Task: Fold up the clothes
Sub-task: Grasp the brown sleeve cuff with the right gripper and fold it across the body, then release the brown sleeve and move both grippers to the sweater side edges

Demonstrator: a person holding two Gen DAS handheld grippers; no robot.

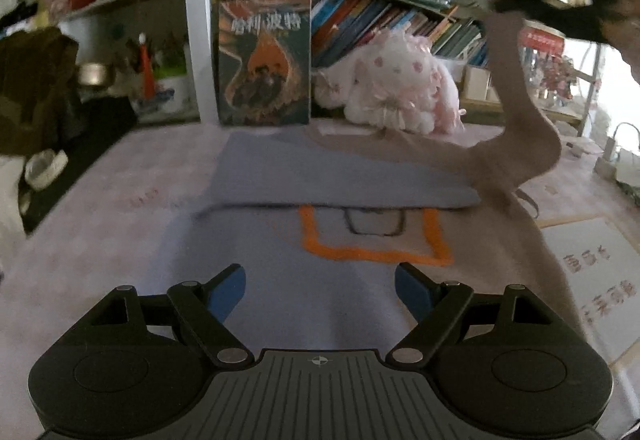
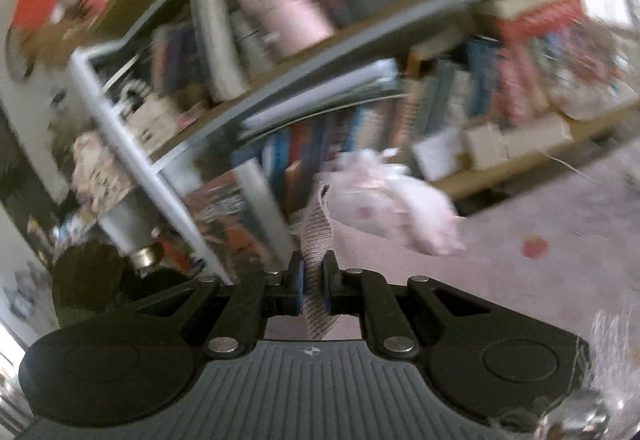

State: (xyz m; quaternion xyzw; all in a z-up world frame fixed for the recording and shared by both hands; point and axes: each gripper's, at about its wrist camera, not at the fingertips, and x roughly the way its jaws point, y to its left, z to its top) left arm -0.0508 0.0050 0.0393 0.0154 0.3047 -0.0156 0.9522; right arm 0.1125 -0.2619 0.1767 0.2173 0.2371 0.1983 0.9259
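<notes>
A blue-grey garment [image 1: 320,176] with an orange and black print lies partly folded on the table in the left wrist view. My left gripper [image 1: 320,290] hovers open and empty just above its near part. A beige garment [image 1: 516,144] lies along its right side and rises to the upper right, where my right gripper [image 1: 516,2] holds it up. In the right wrist view, my right gripper [image 2: 313,280] is shut on a strip of that beige ribbed fabric [image 2: 318,236]. That view is tilted and blurred.
A pink tablecloth [image 1: 120,192] covers the table. A book [image 1: 264,60] and a pink plush rabbit [image 1: 396,84] stand at the table's back under bookshelves. Paper sheets [image 1: 592,260] lie at the right. A dark bag [image 1: 36,88] and a bowl [image 1: 46,166] are at the left.
</notes>
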